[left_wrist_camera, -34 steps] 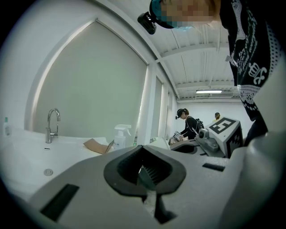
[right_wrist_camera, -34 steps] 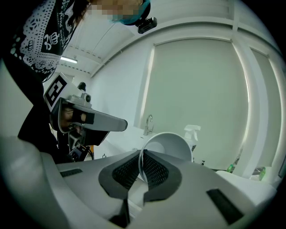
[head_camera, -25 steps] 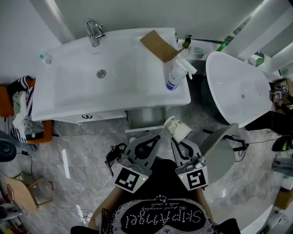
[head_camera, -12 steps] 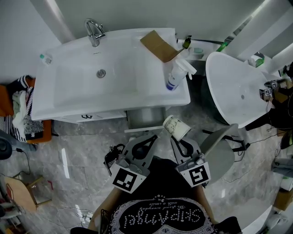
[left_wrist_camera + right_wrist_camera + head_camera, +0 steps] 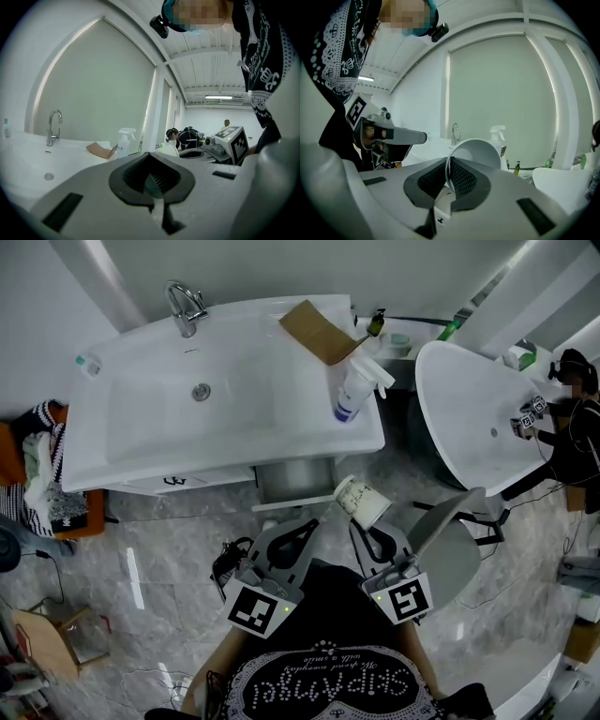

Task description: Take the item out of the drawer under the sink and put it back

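A white paper cup [image 5: 364, 501] hangs tilted over the floor in front of the vanity, its mouth turned toward me. My right gripper [image 5: 362, 521] is shut on the cup's rim; in the right gripper view the rim of the cup [image 5: 476, 152] runs down between the jaws of the right gripper [image 5: 449, 166]. My left gripper [image 5: 313, 522] sits just left of it, shut and with nothing in it, and the left gripper [image 5: 151, 157] shows its tips meeting. Under the white sink [image 5: 141, 442] the grey drawer [image 5: 295, 480] stands out a little from the cabinet.
On the sink counter are a spray bottle [image 5: 354, 390], a folded cardboard piece [image 5: 317, 331] and a tap [image 5: 184, 304]. A white bathtub [image 5: 469, 418] stands at the right with a person [image 5: 574, 418] beside it. A grey round seat [image 5: 450, 554] is near my right gripper. Clothes [image 5: 37, 474] lie at the left.
Both grippers and the cup have kept their places. The head view has shifted slightly. A person has come into view at the far right by the bathtub.
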Tool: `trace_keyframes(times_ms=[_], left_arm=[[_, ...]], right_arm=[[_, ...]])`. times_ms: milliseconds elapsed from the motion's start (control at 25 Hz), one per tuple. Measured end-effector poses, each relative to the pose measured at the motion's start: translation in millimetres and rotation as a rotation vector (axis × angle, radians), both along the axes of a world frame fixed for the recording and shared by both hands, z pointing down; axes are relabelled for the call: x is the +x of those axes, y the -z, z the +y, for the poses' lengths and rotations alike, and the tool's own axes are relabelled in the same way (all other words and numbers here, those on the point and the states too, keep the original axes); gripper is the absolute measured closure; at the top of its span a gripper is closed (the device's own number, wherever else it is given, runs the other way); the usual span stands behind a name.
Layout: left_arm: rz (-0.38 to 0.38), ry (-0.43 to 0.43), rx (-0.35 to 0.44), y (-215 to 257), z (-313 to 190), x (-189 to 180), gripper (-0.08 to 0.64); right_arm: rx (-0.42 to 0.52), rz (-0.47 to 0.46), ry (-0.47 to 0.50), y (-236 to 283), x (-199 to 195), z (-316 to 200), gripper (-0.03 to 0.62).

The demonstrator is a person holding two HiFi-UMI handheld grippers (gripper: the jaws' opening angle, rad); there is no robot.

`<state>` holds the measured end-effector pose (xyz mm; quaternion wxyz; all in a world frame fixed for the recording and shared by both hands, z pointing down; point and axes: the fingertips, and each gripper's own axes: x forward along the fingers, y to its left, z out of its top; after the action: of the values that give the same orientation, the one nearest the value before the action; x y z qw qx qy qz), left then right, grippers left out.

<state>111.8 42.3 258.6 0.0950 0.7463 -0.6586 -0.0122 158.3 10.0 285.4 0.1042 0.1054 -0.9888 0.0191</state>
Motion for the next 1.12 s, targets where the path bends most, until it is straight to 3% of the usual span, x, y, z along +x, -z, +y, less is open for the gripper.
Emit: trace_keyframes(times_ms=[360,640,1000,1120], left_arm=[[0.062,0.035,-0.022,-7,8,-10,0.56],[0.066,0.026,-0.029,-9,11,-23,0.56],[0.093,0.035,-0.028,-1,11,-61,0.56],[0.103,0.028,-0.036,0,15,-72,0.56]], right_arm=[[-0.04,0.015,0.021,-5,-5,7,0.568],[-0.063,0.029,0.04,-9,-19,13,0.568],[-0.031,0.059,0.007,-7,-51,14,0.568],[0.048,0.119,0.022,-10,-60,19,0.569]])
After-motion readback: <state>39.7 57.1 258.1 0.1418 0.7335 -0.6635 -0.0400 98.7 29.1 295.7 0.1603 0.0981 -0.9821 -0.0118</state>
